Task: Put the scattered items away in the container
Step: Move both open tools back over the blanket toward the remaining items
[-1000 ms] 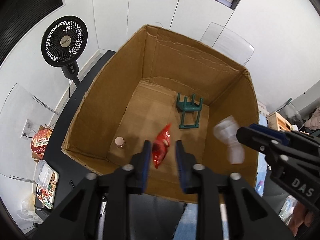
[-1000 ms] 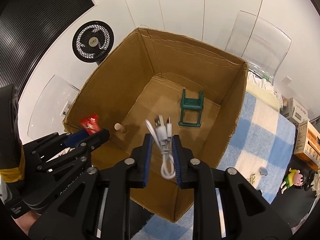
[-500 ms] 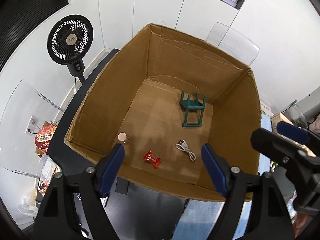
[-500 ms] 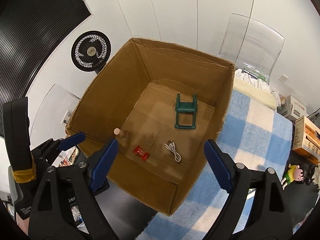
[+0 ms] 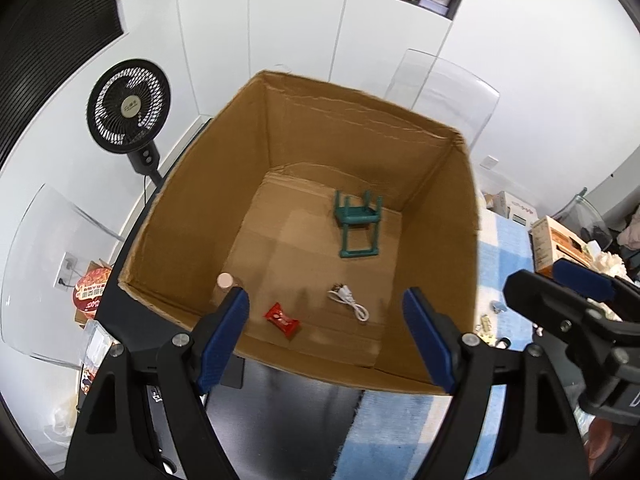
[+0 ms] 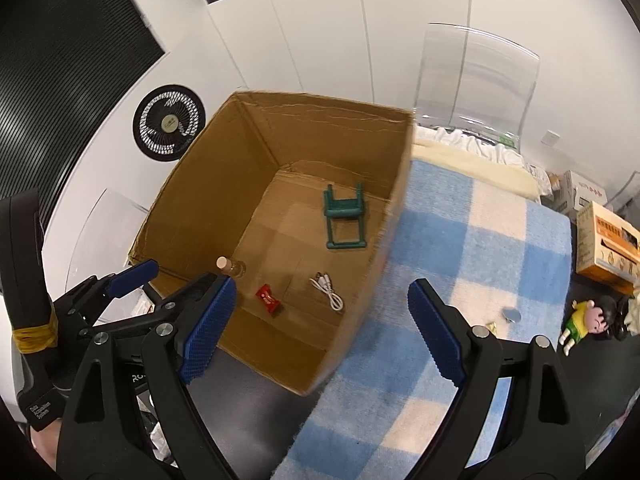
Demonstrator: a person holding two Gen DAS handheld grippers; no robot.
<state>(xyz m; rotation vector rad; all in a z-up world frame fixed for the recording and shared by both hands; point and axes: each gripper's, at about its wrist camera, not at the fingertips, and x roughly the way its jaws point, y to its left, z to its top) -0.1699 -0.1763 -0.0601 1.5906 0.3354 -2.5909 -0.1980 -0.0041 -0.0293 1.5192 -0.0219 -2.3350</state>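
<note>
Both claws were found spread wide and empty: the left claw was held above the near wall of the cardboard box, and the right claw above the box's near right corner and the blanket beside it. A second before, a red snack packet had been pinched in the left claw and a coiled white cable in the right; both had since been let go and dropped. The red snack packet was now seen lying on the box floor close to the near wall, with the white cable just to its right, apart from it. A small bottle with a pale cap stood in the near left corner of the floor, and a green toy stool lay tipped over toward the far right corner. Four of the task's things were thus held by the container, and the release of this pair could be judged complete. Some work was judged to remain, since small things were still scattered on the blue checked blanket spread over the desk to the right of the box: a little round disc, a cartoon figurine near the right edge, and an orange carton beyond it. Farther off, a black fan was seen left of the box, a clear chair behind it, and white cupboard doors along the far wall.
</note>
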